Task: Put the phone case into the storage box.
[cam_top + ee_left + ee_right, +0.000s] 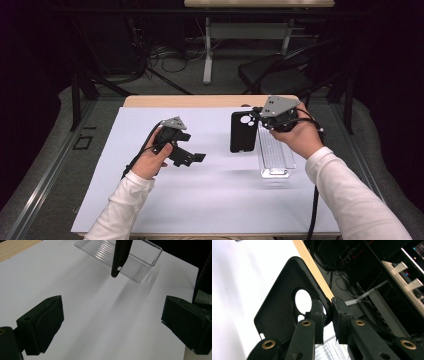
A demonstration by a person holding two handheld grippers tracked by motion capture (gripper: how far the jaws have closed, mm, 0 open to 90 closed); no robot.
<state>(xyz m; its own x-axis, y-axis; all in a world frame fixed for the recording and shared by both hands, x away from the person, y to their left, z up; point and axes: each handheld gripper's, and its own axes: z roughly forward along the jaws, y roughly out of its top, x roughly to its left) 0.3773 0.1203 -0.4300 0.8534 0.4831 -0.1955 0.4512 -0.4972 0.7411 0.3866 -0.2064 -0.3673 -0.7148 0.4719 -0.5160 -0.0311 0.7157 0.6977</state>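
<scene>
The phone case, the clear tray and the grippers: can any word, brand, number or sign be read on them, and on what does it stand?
None: the phone case, held by the right gripper, is plain black; the clear tray shows only ribs; the left gripper bears no legible marking.

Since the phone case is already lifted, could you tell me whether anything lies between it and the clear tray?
Nothing visible does. The right hand-held gripper holds the phone case just left of the clear tray, which looks empty, with bare white table around.

Dark room, grey carpet (45, 190), black chair (280, 75) behind white-topped table (210, 200).
</scene>
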